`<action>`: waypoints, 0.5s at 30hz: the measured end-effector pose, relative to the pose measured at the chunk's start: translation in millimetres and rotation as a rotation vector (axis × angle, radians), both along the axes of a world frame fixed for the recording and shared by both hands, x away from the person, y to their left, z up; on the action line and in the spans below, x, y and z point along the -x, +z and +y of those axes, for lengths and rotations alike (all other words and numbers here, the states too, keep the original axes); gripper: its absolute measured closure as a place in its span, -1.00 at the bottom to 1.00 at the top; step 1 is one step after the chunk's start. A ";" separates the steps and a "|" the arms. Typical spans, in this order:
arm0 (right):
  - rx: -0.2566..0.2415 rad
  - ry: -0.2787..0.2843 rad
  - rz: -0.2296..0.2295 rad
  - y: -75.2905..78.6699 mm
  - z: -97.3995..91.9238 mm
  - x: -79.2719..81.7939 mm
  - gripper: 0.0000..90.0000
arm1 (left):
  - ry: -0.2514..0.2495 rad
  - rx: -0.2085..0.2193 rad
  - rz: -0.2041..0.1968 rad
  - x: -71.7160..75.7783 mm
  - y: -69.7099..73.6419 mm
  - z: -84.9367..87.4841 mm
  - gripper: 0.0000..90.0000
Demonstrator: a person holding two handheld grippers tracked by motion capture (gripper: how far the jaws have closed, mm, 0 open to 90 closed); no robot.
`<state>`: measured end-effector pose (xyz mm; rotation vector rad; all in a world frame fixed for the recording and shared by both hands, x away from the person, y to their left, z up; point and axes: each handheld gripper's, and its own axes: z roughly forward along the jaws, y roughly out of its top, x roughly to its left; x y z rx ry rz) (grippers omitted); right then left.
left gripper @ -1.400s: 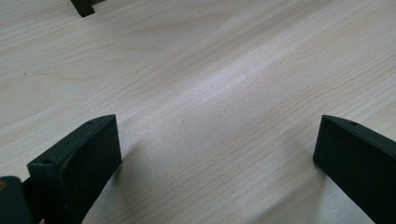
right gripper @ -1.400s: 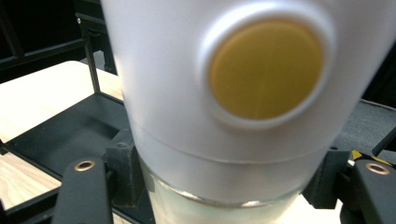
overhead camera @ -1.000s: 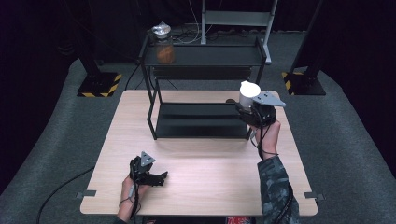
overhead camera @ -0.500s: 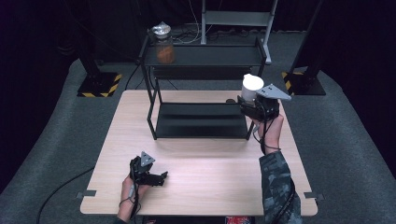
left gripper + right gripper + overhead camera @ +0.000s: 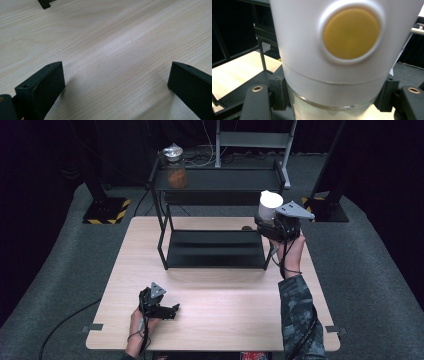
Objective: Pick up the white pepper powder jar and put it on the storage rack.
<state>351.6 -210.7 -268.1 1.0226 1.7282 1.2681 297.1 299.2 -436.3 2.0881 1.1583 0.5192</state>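
A white-lidded jar (image 5: 270,206) with a yellow round button on its cap (image 5: 351,32) is held off the table beside the right end of the black two-tier rack (image 5: 215,251). My right gripper (image 5: 272,222) is shut on its glass body just under the white lid (image 5: 329,65). On the rack's top shelf at the left stands a jar of orange-brown stuff (image 5: 175,167) with a shiny lid. My left gripper (image 5: 172,310) rests low over the wooden table (image 5: 215,305) near the front edge, jaws wide open with bare wood between them (image 5: 117,82).
The rack's lower shelf (image 5: 215,247) lies dark and bare. A small dark spot (image 5: 246,228) sits on the table behind the rack. Dark stands with yellow-black striped feet (image 5: 107,211) flank the table on grey carpet.
My right gripper has lifted the white-lidded jar higher beside the rack's right end. The left gripper has stayed where it was.
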 end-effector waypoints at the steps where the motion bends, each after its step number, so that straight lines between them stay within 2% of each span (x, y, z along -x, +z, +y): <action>1: 0.002 0.001 -0.001 1.8 0.2 -0.7 -0.34 | 0.000 0.001 0.001 -0.1 -0.1 0.1 -0.99; 15: -0.014 -0.006 -0.017 22.7 -0.5 -9.8 -0.34 | -0.007 -0.001 -0.002 0.2 -0.1 0.1 -0.99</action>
